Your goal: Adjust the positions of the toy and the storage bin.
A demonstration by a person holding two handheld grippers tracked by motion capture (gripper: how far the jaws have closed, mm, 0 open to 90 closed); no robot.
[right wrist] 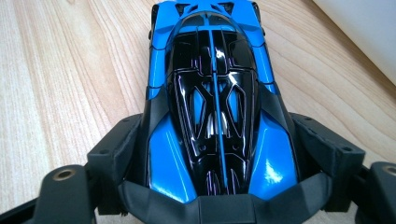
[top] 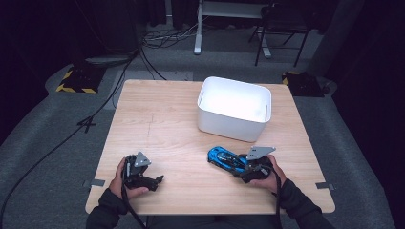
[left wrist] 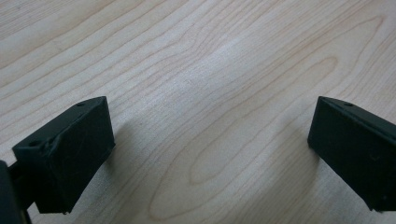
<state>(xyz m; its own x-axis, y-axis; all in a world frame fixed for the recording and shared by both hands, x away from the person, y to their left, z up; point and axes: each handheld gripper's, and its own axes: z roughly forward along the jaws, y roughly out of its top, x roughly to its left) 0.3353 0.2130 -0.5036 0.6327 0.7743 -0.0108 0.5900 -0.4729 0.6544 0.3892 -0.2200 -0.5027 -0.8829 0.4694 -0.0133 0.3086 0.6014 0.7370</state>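
A blue and black toy car [top: 223,156] lies on the wooden table [top: 162,119], near the front right and just in front of the white bin. My right gripper [top: 240,168] is shut on the car's rear end. In the right gripper view its two black jaws press against the sides of the car [right wrist: 210,93], and the car's nose points away from the camera. At the front left my left gripper [top: 155,180] rests low over the table. In the left gripper view its jaws stand wide apart over bare wood [left wrist: 210,144], with nothing between them.
A white rectangular bin [top: 233,125] stands open-topped at the back right of the table, and its wall shows in the right gripper view [right wrist: 369,28]. Cables, a chair and a desk frame are on the dark floor beyond the table.
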